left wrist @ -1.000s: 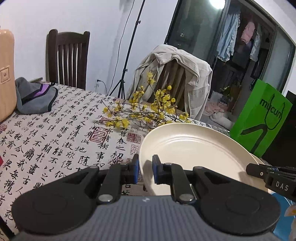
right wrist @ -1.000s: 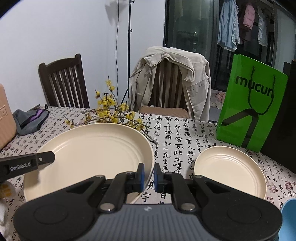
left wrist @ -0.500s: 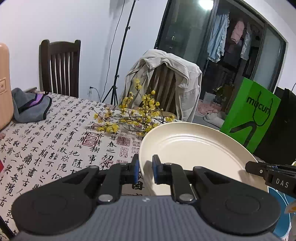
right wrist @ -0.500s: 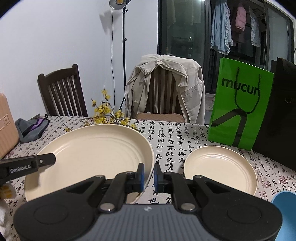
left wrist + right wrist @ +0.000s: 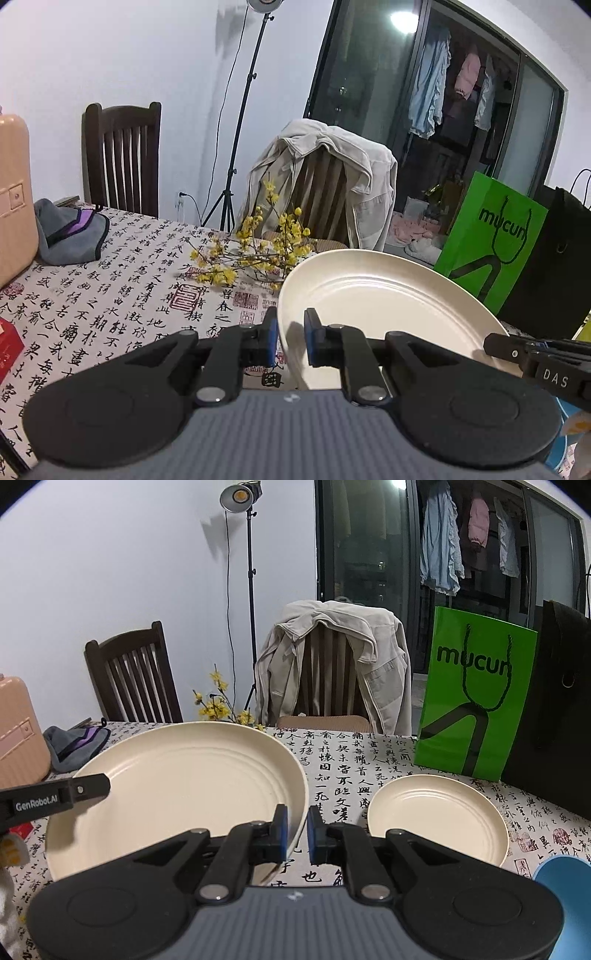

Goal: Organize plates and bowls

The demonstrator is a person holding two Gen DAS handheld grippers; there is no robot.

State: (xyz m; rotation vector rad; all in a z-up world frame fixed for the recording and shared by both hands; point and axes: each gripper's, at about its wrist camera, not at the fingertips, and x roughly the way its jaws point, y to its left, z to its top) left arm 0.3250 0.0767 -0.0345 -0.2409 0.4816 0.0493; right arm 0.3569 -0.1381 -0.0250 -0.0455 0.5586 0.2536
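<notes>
A large cream plate (image 5: 384, 306) is held above the table by both grippers. My left gripper (image 5: 290, 338) is shut on its left rim. My right gripper (image 5: 294, 827) is shut on its right rim, and the plate fills the left of the right wrist view (image 5: 177, 790). A smaller cream plate (image 5: 436, 818) lies on the tablecloth to the right of the large one. The rim of a blue bowl (image 5: 565, 878) shows at the bottom right of the right wrist view. Each gripper's tip shows in the other's view.
A green paper bag (image 5: 476, 701) and a black bag (image 5: 557, 709) stand at the table's right. Yellow flower branches (image 5: 255, 251) lie mid-table. A grey pouch (image 5: 70, 232) and a pink case (image 5: 14, 192) sit at the left. Chairs stand behind the table.
Both grippers have lifted the large plate higher and both views have tilted up. The smaller plate stays on the table.
</notes>
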